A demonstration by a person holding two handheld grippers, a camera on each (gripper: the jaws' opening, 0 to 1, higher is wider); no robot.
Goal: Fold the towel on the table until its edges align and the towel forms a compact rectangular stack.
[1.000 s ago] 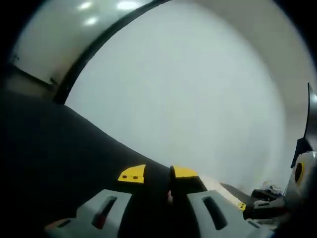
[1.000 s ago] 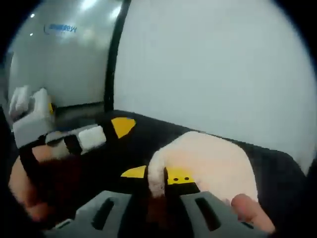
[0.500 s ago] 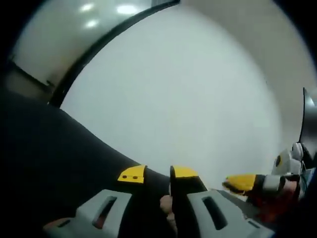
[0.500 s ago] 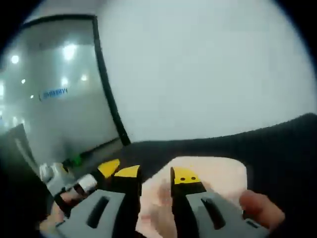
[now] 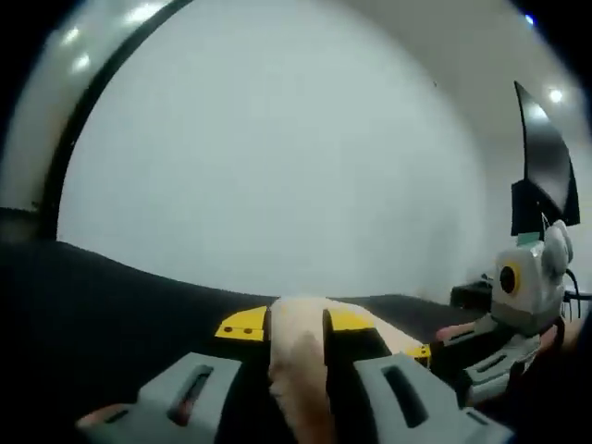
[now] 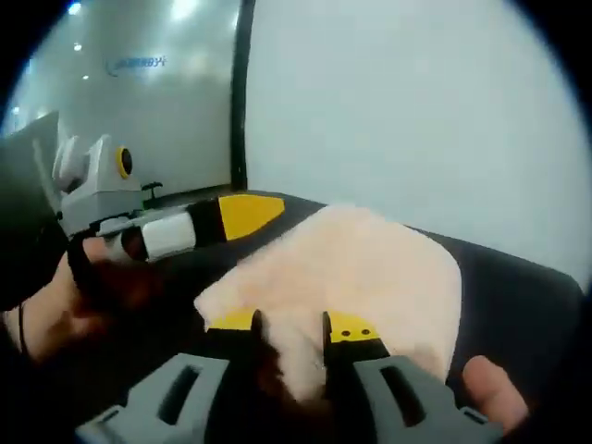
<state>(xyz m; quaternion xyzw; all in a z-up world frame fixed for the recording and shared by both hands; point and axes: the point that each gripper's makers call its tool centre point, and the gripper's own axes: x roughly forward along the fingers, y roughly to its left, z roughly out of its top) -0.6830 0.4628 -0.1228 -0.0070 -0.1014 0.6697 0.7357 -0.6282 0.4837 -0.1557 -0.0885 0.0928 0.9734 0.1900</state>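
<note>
Pale wall behind a black table (image 6: 518, 296), pale pink towel (image 6: 370, 268) lying on it, right gripper (image 6: 289, 326) jaws nearly closed pinching the towel's near edge, left gripper (image 5: 294, 324) jaws likewise clamped on a raised fold of towel (image 5: 298, 361), both grippers near each other.

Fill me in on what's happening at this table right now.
A person is folding a pale peach towel on a black table with a hand-held gripper in each hand. The right gripper is pinching a fold of the towel, with the rest spread on the table ahead of it. The left gripper also has towel fabric between its jaws. The towel is partly folded, not yet a compact stack.
</note>
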